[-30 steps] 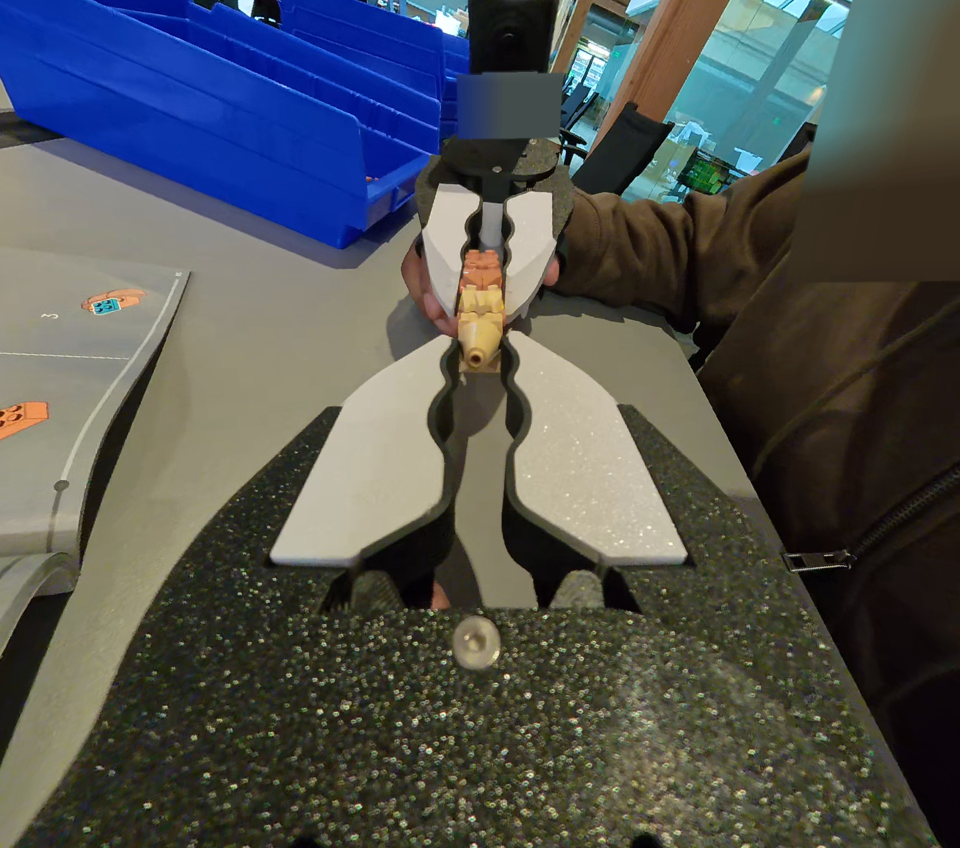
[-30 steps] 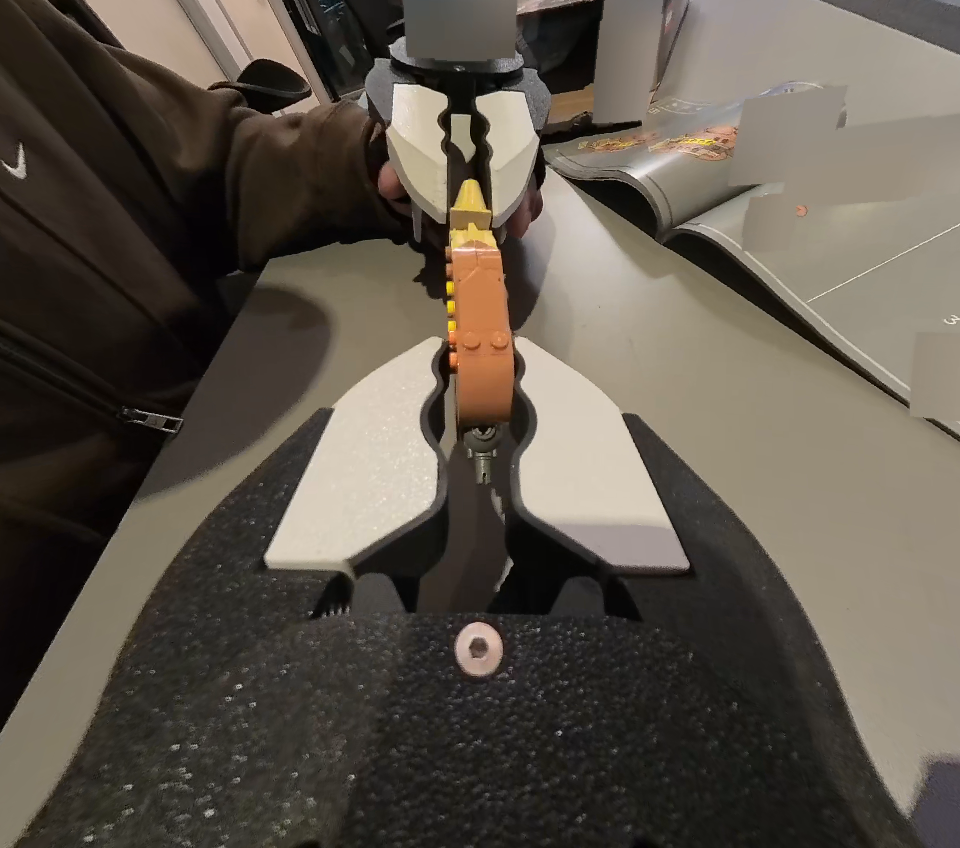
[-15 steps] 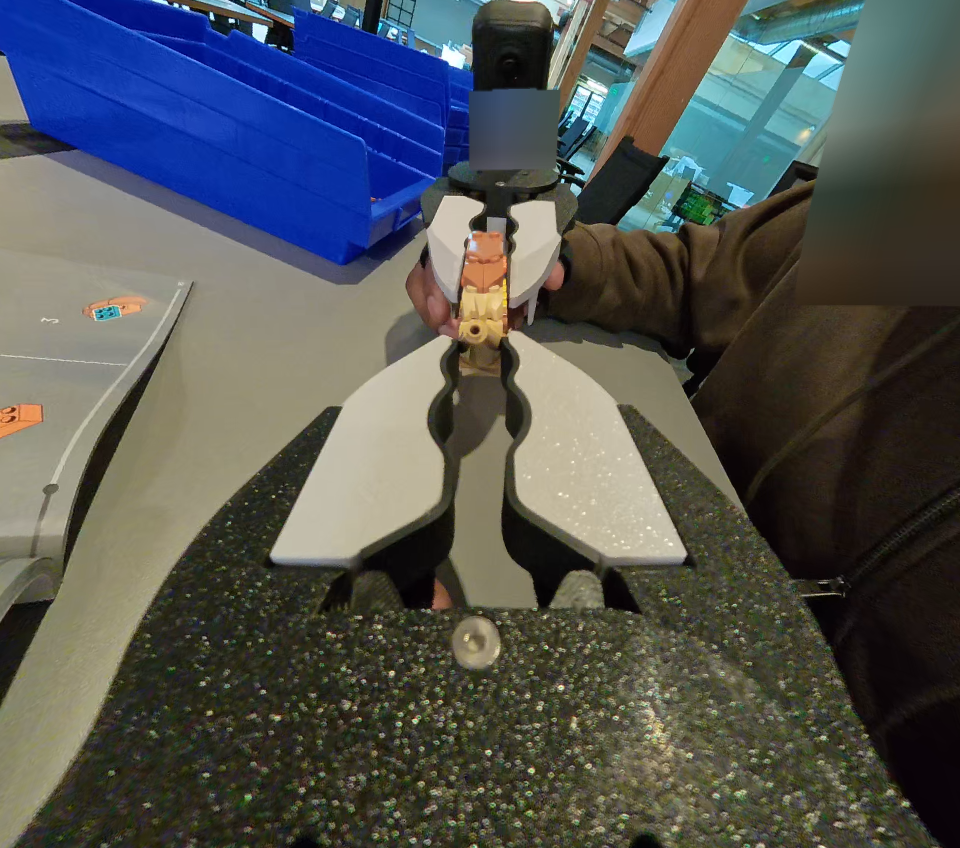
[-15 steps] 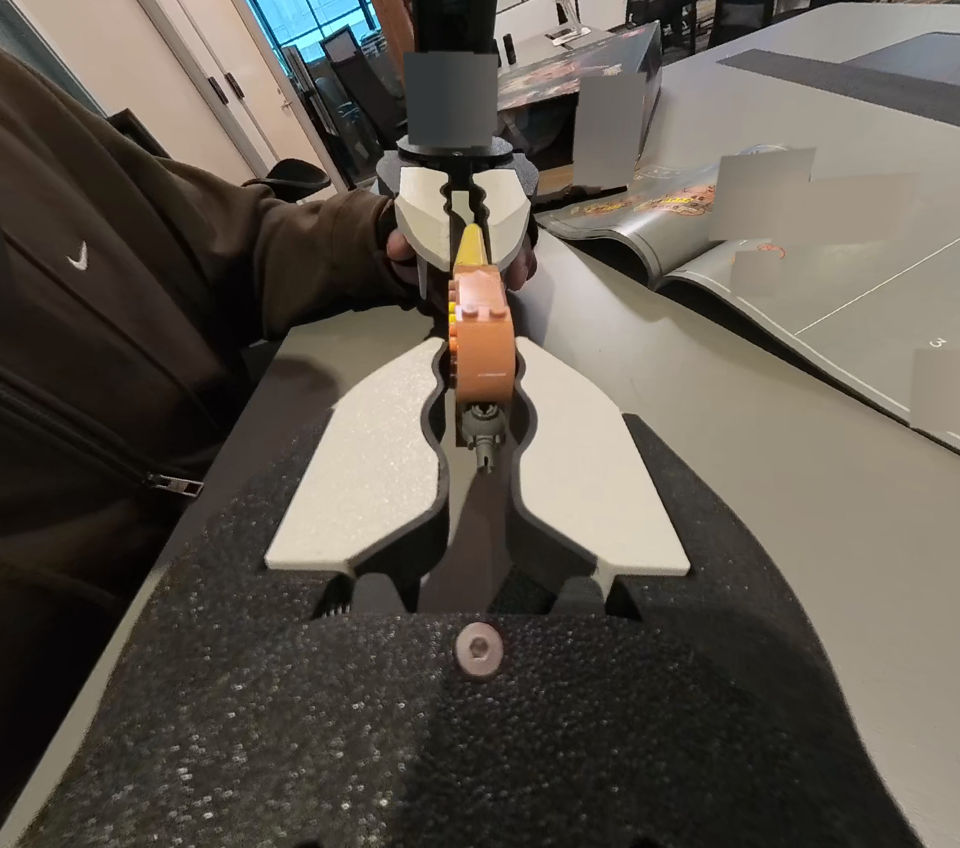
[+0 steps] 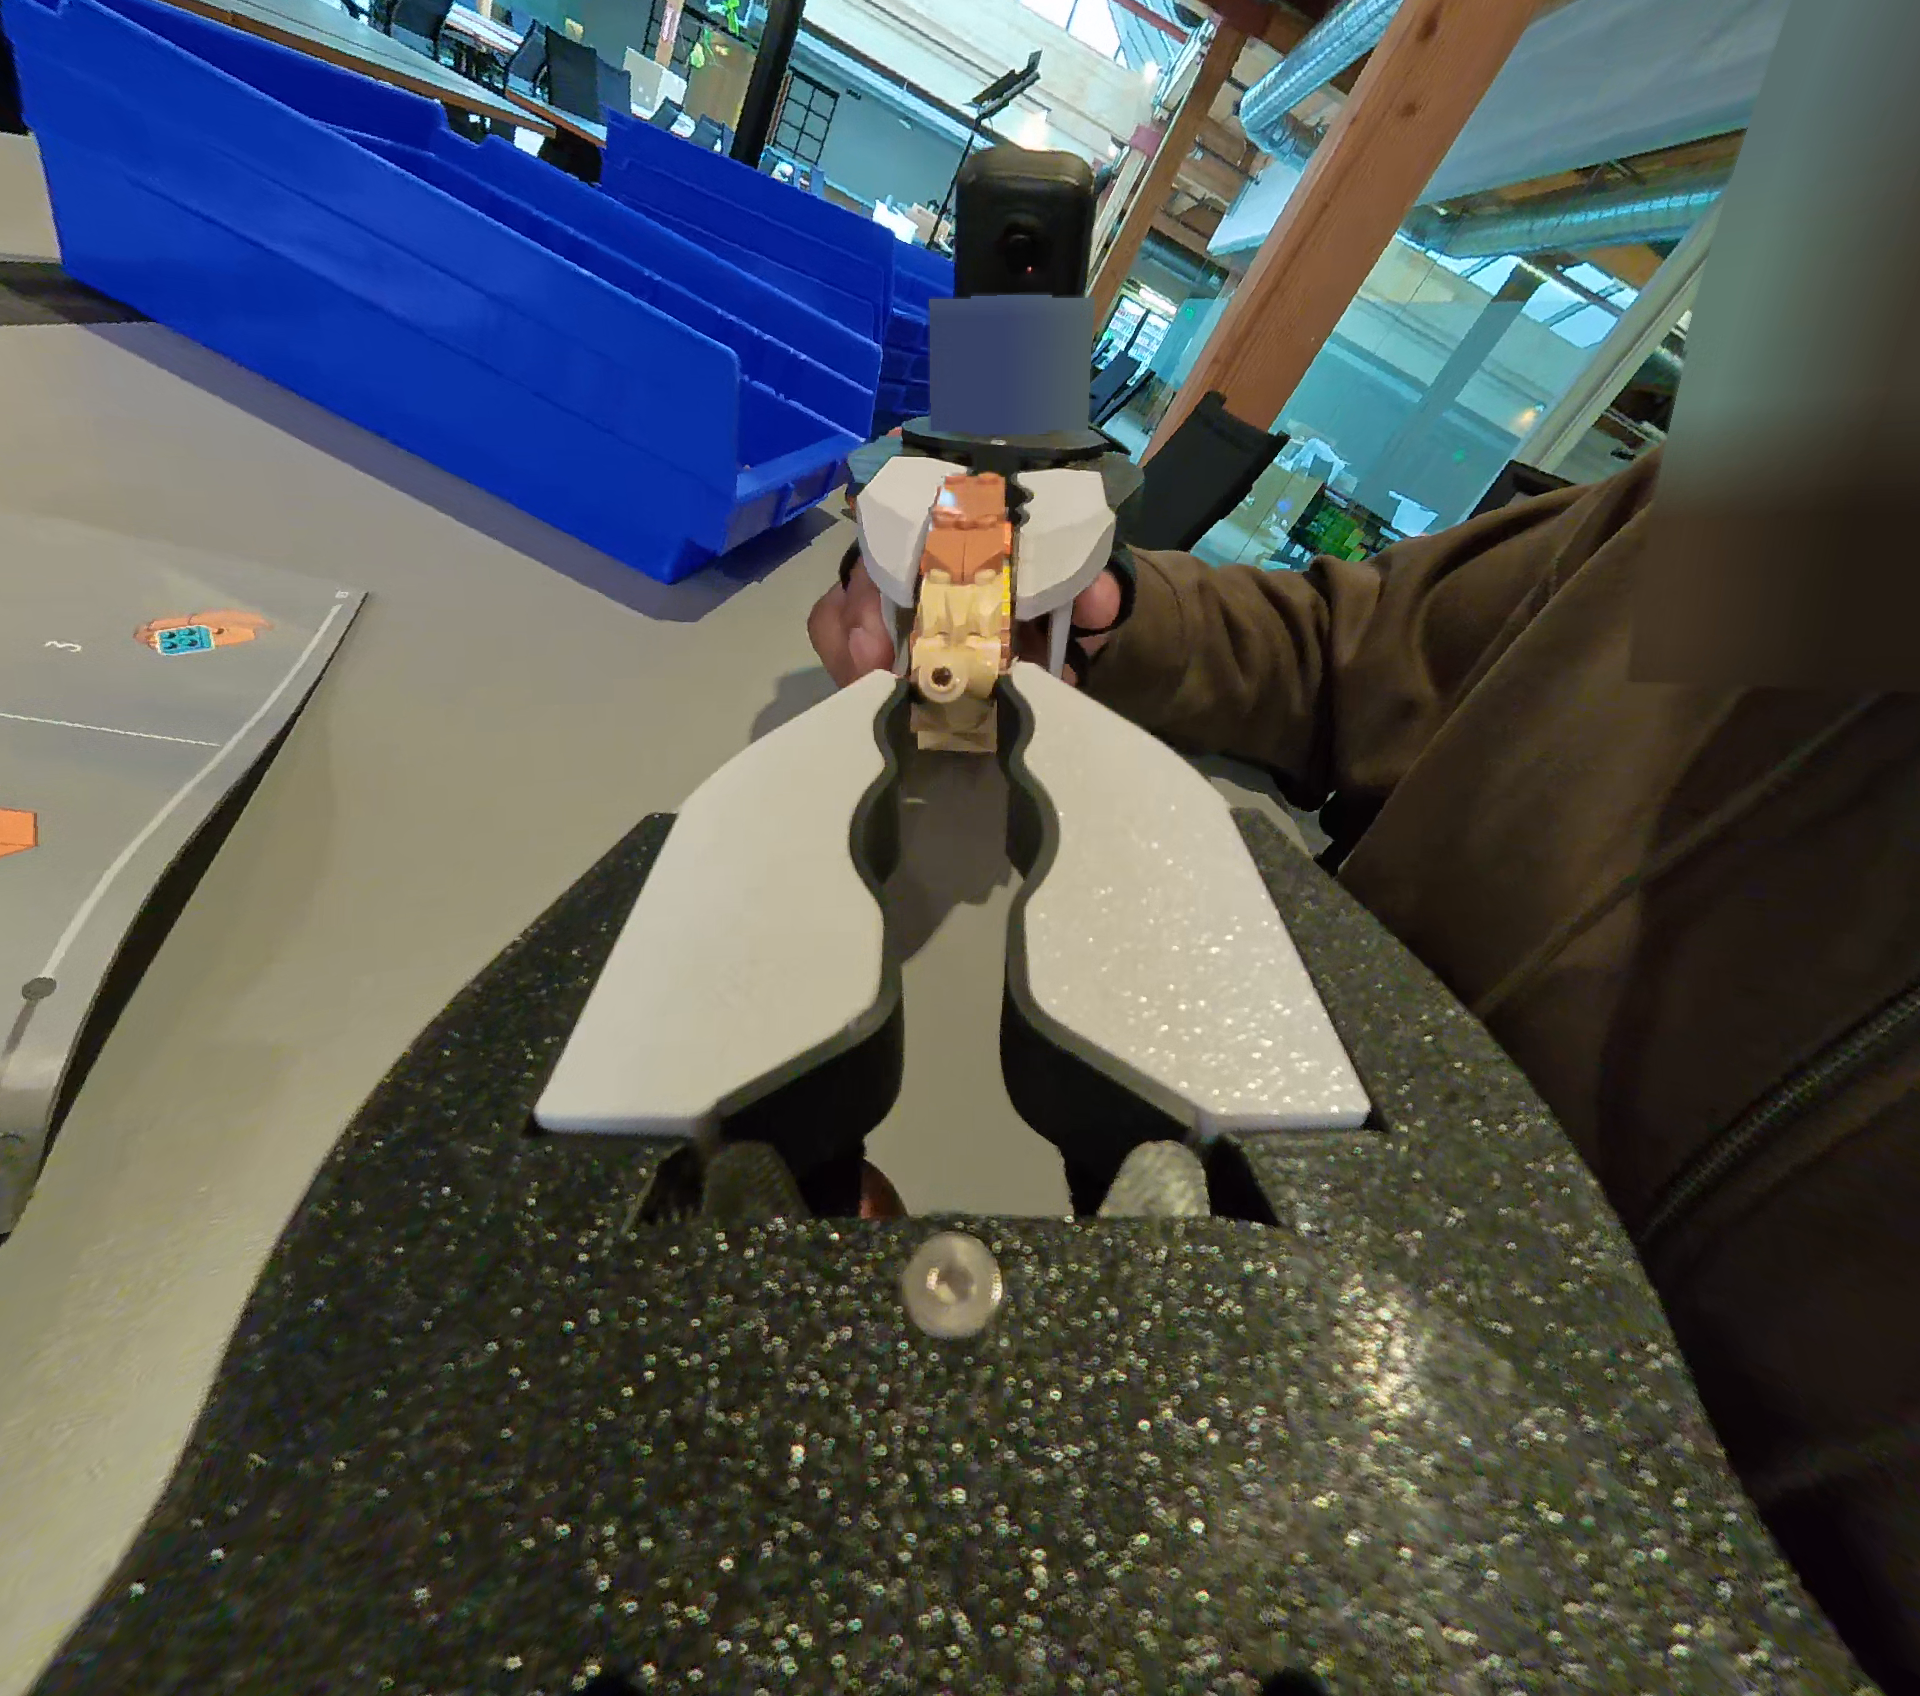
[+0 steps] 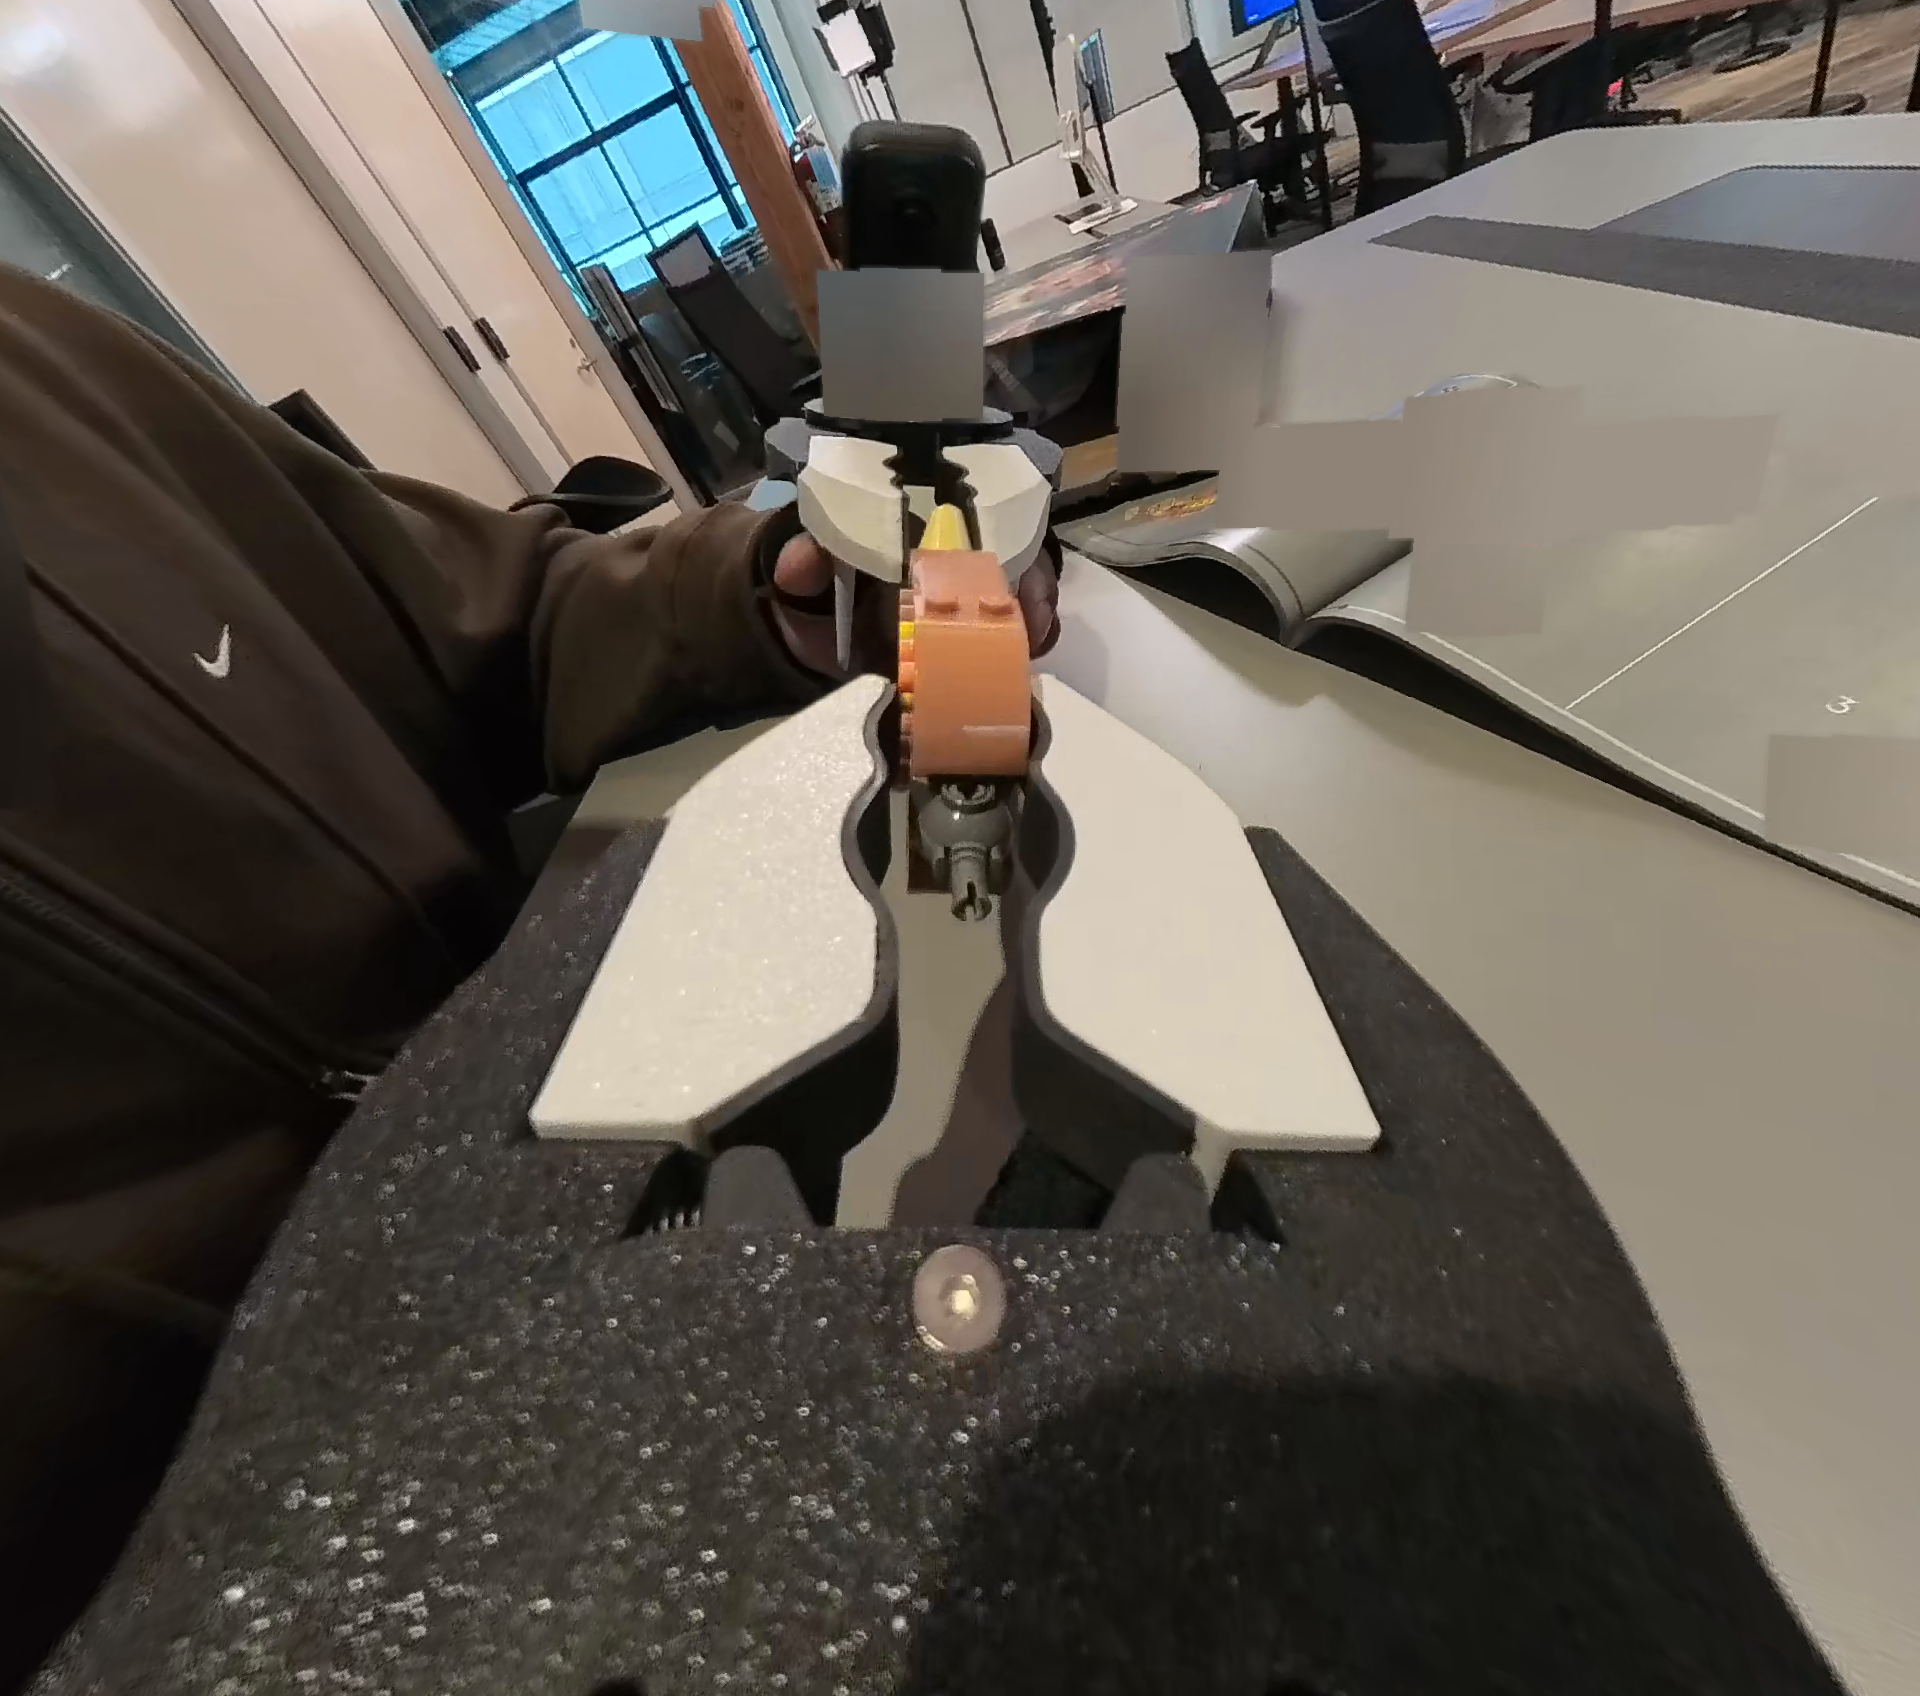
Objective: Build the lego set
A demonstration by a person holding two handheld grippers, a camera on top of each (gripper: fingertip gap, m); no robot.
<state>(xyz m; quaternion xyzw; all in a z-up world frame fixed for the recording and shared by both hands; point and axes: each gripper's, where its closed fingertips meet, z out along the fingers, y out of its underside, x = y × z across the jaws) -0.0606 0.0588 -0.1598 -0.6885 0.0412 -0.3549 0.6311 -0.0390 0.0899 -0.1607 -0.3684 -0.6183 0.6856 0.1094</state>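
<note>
A small lego assembly is held in the air between my two grippers, which face each other tip to tip. In the left wrist view my left gripper (image 5: 951,696) is shut on its tan end (image 5: 948,678); the orange part (image 5: 968,540) runs on into the right gripper's white fingers (image 5: 1060,540). In the right wrist view my right gripper (image 6: 961,711) is shut on the rounded orange block (image 6: 968,690). A grey ball-joint piece (image 6: 966,836) hangs under the block. A yellow tip (image 6: 943,529) sits between the left gripper's fingers (image 6: 862,519).
Blue plastic bins (image 5: 416,316) stand at the back left of the grey table (image 5: 468,711). An open instruction booklet (image 5: 156,711) lies on the table; it also shows in the right wrist view (image 6: 1558,690). The person's brown sleeve (image 5: 1299,659) is close on one side. About 5 cm separates my left fingertips from my right.
Both grippers have risen and tilted upward with the assembly still held between them. They have drawn a little closer, and the assembly looks shorter between them.
</note>
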